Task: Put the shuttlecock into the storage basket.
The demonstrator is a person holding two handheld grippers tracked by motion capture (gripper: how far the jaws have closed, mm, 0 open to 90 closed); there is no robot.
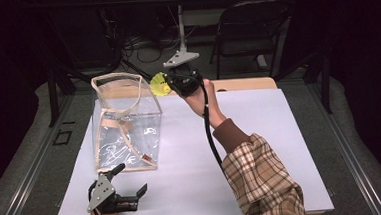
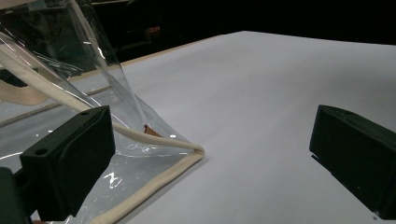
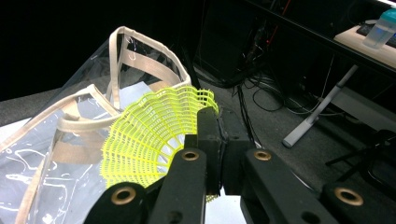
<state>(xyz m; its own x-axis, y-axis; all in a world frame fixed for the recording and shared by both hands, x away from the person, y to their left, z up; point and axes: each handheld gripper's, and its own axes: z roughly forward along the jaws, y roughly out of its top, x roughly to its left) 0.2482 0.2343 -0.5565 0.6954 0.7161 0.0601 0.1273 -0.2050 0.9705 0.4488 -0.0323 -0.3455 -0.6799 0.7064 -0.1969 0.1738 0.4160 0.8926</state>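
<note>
Shuttlecock (image 3: 149, 140): neon-yellow plastic, open mesh skirt, flared cone shape. Clamped in right gripper (image 1: 174, 83), jaws clenched on skirt edge; held up in the air just beside top rim of bag, at its far right corner.
Bag (image 1: 126, 121): clear glossy vinyl, box-shaped, upright w/ mouth open; cream fabric binding on edges, cream strap handles. Small reddish-brown tab at near bottom corner. Stands on table's left half.
Table (image 1: 260, 128): flat matte white top, pale wood edge.
Left gripper (image 1: 130, 184): jaws released, wide apart, nothing between; rests low at table's near edge, one black jaw just beside bag's bottom corner seam.
Surroundings: dark folding chair (image 1: 249, 29) and loose cables on floor beyond table. Plaid sleeve (image 1: 263, 178) on right forearm, black cable trailing along it.
</note>
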